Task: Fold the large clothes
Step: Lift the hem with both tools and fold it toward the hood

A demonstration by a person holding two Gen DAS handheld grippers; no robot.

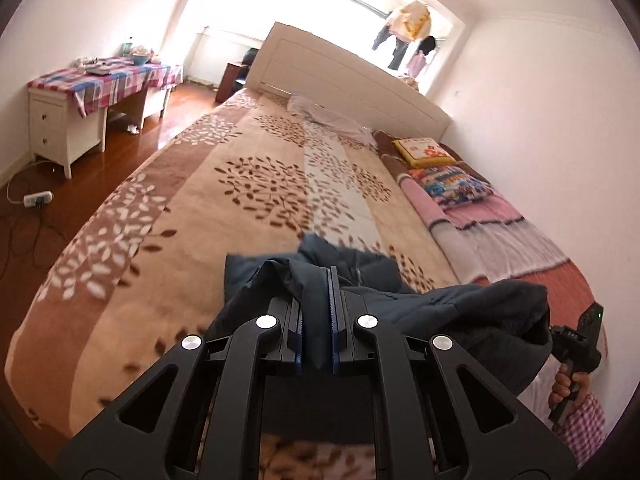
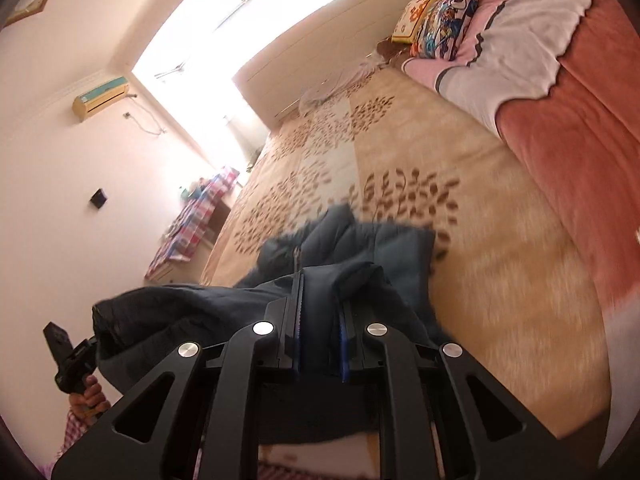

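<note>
Two grippers: both clamped on one dark blue garment (image 1: 384, 304), held above the bed.
Left gripper (image 1: 318, 300): jaws nearly together, a thick fold of cloth pinched between the blue pads.
Right gripper (image 2: 320, 304): jaws a little wider, closed on a bulkier bunch of the same cloth.
Right hand (image 1: 566, 386): seen at the edge of the left view, wrapped round its handle, checked sleeve below.
Garment: padded, jacket-like, slung between the two grips, its far end drooping toward the leaf-patterned blanket (image 1: 224, 184); touching there or not, cannot tell.
Bed beyond: pink and white blanket (image 1: 496, 232) along the wall side, two bright pillows (image 1: 440, 168) near the headboard (image 1: 344, 80).
Far end: desk with checked cloth (image 1: 104, 80), bright window.
Risk, slip: heavy padding dragging out of the narrower left pinch if swung fast.
Risk, bad fold: bunched grips, not clean corners, likely to leave the cloth twisted once laid down.
Risk, snag: drooping end catching and rucking the blanket.
</note>
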